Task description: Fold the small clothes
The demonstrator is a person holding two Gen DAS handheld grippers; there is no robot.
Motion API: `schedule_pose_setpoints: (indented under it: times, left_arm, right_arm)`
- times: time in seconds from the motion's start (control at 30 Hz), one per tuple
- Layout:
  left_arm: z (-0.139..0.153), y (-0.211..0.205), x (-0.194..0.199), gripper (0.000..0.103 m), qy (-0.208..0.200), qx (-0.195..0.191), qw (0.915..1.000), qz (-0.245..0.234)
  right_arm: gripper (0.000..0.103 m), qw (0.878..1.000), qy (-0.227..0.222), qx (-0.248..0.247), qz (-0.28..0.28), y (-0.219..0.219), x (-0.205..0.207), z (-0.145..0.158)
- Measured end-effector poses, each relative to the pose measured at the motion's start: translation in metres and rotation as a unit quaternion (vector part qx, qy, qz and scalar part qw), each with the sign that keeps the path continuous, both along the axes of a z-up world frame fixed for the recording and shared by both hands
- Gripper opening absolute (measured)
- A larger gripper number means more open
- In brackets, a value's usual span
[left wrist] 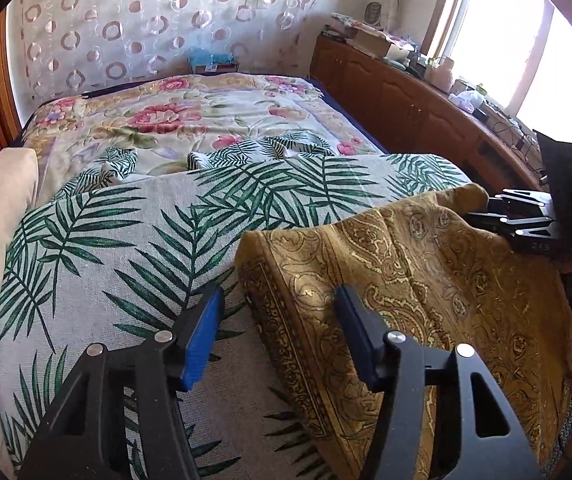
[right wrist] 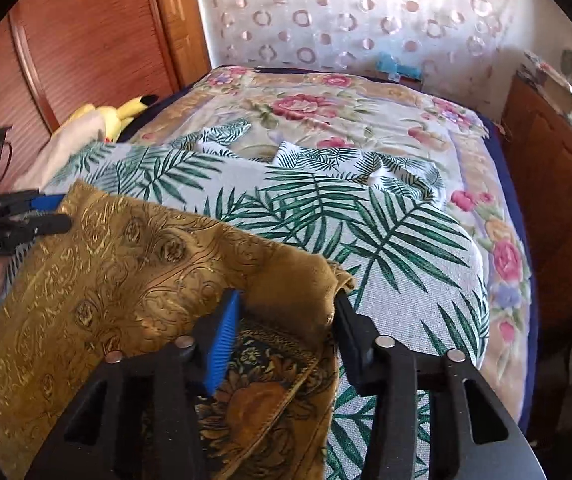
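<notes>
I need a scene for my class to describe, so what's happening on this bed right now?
A person is folding a mustard-gold paisley cloth on a palm-leaf print cover spread over a floral bedspread. The left gripper straddles the cloth's folded left edge with its jaws apart. The right gripper has the raised far corner between its jaws, though a firm pinch isn't clear. The fold is partway: the cloth's top layer is doubled over and its patterned underside shows near the right gripper.
</notes>
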State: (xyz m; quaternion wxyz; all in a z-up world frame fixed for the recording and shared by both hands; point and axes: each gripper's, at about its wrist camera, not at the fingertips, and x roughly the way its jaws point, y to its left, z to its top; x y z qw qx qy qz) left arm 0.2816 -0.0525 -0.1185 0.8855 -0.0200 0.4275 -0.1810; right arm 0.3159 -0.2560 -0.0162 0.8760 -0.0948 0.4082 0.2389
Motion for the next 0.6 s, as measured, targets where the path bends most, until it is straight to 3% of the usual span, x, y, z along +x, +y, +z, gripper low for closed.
schedule_pose_setpoints:
  times: [0.03,0.1,0.17,0.2,0.23,0.27,0.4,0.6]
  left_arm:
    - [0.0,-0.003,0.0,0.059,-0.001,0.004,1.0,-0.001]
    - [0.0,-0.004,0.0,0.052,-0.003,0.004,1.0,-0.006]
    - [0.0,-0.006,0.001,0.033,0.002,0.001,0.9999,-0.016]
    - [0.001,-0.007,0.001,0.028,0.004,0.002,0.9998,-0.018]
    - [0.003,-0.007,0.001,0.015,0.009,-0.003,0.9997,-0.023]
    - [0.005,-0.007,0.0,0.01,0.011,-0.007,0.9996,-0.025]
    - [0.034,-0.01,-0.018,0.007,-0.029,-0.015,0.9991,-0.028]
    - [0.115,-0.001,-0.074,0.006,-0.12,-0.052,0.9908,-0.034]
  right_arm:
    - [0.035,1.0,0.0,0.0,0.002,0.0,0.0,0.0]
    - [0.015,1.0,-0.012,0.002,0.011,-0.001,-0.005,0.003]
    - [0.012,1.0,-0.029,0.0,0.011,-0.001,-0.012,0.006]
    - [0.011,0.999,-0.038,0.007,0.008,-0.004,-0.016,0.01]
    - [0.011,0.999,-0.051,0.014,0.003,-0.006,-0.022,0.016]
    - [0.01,0.998,-0.061,0.022,0.001,-0.008,-0.028,0.021]
    - [0.009,0.993,-0.109,0.04,-0.005,-0.01,-0.061,0.054]
    - [0.009,0.981,-0.183,0.061,-0.006,-0.014,-0.122,0.114]
